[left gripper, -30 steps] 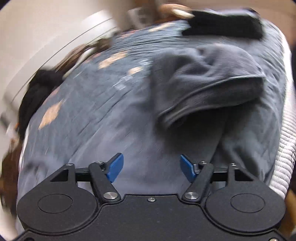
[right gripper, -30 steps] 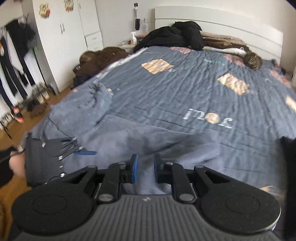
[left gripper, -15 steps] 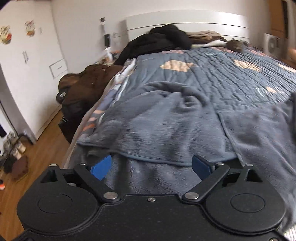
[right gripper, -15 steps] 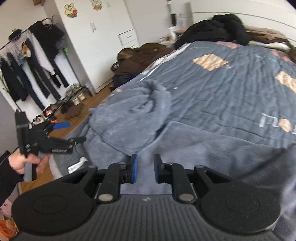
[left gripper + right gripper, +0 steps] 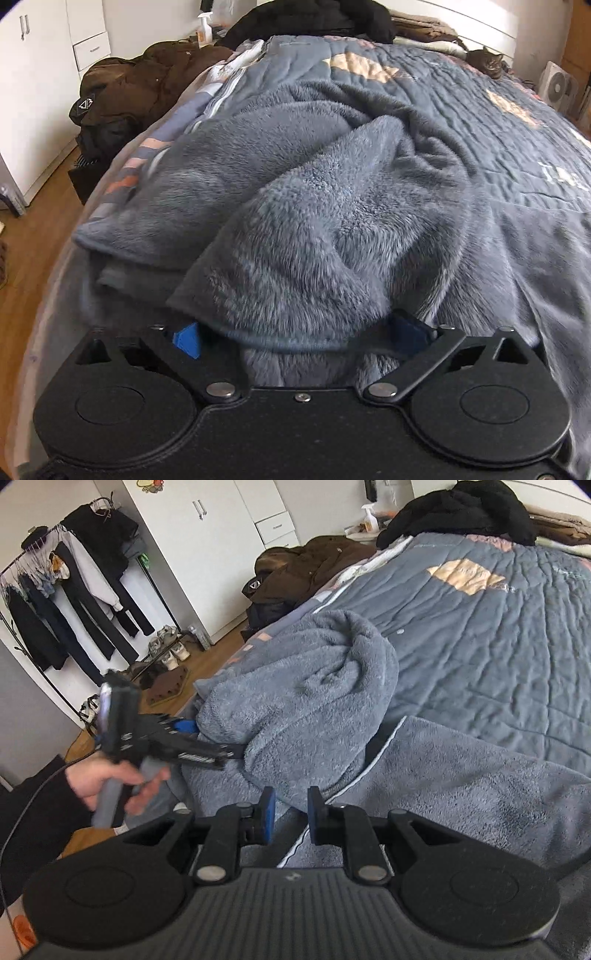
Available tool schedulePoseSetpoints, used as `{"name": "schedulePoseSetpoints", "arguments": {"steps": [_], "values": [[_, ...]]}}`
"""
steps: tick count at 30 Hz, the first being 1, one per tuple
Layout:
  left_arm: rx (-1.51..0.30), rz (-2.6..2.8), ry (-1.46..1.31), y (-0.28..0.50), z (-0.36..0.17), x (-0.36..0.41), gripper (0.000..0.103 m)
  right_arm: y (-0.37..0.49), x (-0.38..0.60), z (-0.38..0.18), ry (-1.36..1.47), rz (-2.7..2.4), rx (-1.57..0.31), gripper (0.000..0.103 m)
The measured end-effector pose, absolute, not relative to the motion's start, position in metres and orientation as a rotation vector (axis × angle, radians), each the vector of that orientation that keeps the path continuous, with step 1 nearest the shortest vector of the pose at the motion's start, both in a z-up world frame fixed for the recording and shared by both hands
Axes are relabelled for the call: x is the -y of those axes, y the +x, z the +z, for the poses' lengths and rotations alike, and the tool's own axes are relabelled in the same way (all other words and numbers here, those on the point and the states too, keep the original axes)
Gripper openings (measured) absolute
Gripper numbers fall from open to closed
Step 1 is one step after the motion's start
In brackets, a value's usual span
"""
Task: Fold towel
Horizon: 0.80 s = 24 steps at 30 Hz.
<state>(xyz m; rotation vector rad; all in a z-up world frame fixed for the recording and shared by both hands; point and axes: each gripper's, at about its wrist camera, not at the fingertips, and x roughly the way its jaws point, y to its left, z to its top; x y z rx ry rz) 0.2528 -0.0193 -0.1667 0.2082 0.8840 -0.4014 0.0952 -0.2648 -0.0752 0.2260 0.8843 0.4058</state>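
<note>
- The left gripper (image 5: 295, 334) has its jaws spread wide, one blue pad (image 5: 187, 339) at each side of a bunched fold of the grey towel (image 5: 314, 221); the towel's hemmed edge lies across the gap between them, and the pads are not pressed together on it.
- The right gripper (image 5: 290, 818) has its jaws nearly together with a narrow gap left between the pads; a pale-piped towel edge runs under that gap, but whether the pads touch the fabric cannot be told.
- The towel is heaped in a rumpled mound at the near corner of the bed, part of it lying flatter to the right.
- In the right wrist view the person's left hand (image 5: 110, 782) grips the handle of the left gripper, whose fingers reach into the side of the mound.
- The towel lies on a blue-grey quilt (image 5: 480, 122) with tan patches.
- Beside the bed lies a brown jacket (image 5: 125, 88); black clothing (image 5: 461, 509) is piled near the headboard.
- A clothes rack (image 5: 66, 590) stands by the white wardrobe (image 5: 221, 535).
</note>
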Motion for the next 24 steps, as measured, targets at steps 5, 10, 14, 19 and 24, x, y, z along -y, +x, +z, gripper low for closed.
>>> {"name": "schedulePoseSetpoints", "arguments": {"steps": [5,10,14,19,24], "values": [[-0.820,-0.365,0.224,0.250,-0.168,0.031,0.043,0.092,0.272,-0.081,0.249,0.385,-0.891,0.016],[-0.785,-0.378,0.156,0.255,-0.133,0.022,0.022,0.092,0.279,-0.081,0.272,0.380,-0.879,0.016],[-0.724,-0.395,0.148,0.263,-0.095,0.024,0.020,0.094,0.284,-0.076,0.296,0.383,-0.855,0.016],[-0.644,-0.407,0.165,0.286,-0.044,0.040,0.018,0.101,0.292,-0.069,0.307,0.383,-0.829,0.016],[-0.563,-0.412,0.207,0.323,0.011,0.069,0.017,0.107,0.303,-0.061,0.320,0.387,-0.792,0.016]]}}
